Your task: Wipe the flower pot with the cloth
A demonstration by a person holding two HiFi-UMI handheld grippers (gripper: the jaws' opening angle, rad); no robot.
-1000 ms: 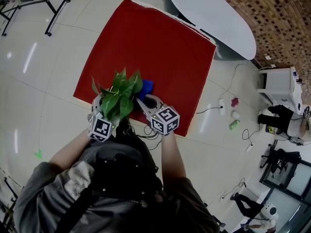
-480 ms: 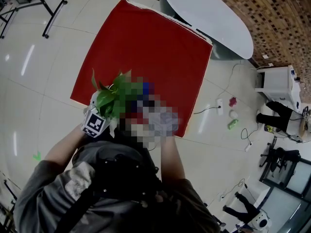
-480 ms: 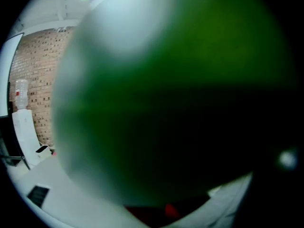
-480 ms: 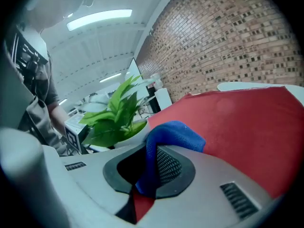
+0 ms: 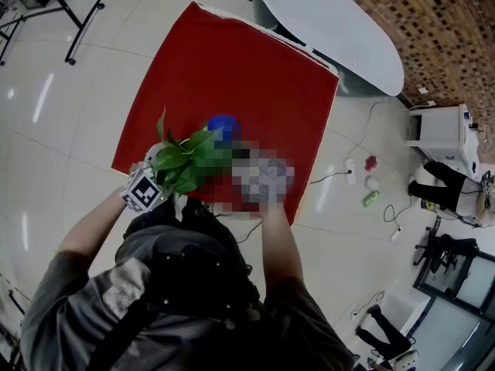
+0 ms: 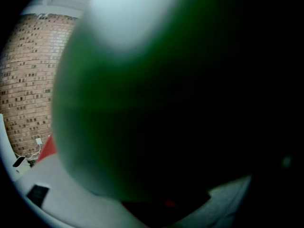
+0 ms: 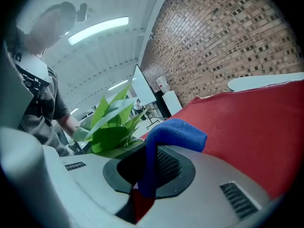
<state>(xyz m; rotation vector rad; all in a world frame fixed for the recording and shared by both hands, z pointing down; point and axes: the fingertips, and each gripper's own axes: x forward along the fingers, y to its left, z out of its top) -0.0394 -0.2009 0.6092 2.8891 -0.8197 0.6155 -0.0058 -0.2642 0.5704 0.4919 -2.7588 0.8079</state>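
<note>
Right hand-held gripper is clamped on the blue cloth, with a folded wad sticking out past the jaws over the red desk. Left hand-held gripper sits at the lower left of the head view right by the leaves. Its own view is blocked by a leaf pressed against the lens, so I cannot tell if its jaws are apart or together. The flower pot is under those leaves at the near edge of the desk, wall not visible. Judgement: the wipe stroke is about to land. Brace the pot on the left, come in low under the foliage, press the wad flat on the pot wall, sweep around it, and don't snag leaves or tip the pot.
</note>
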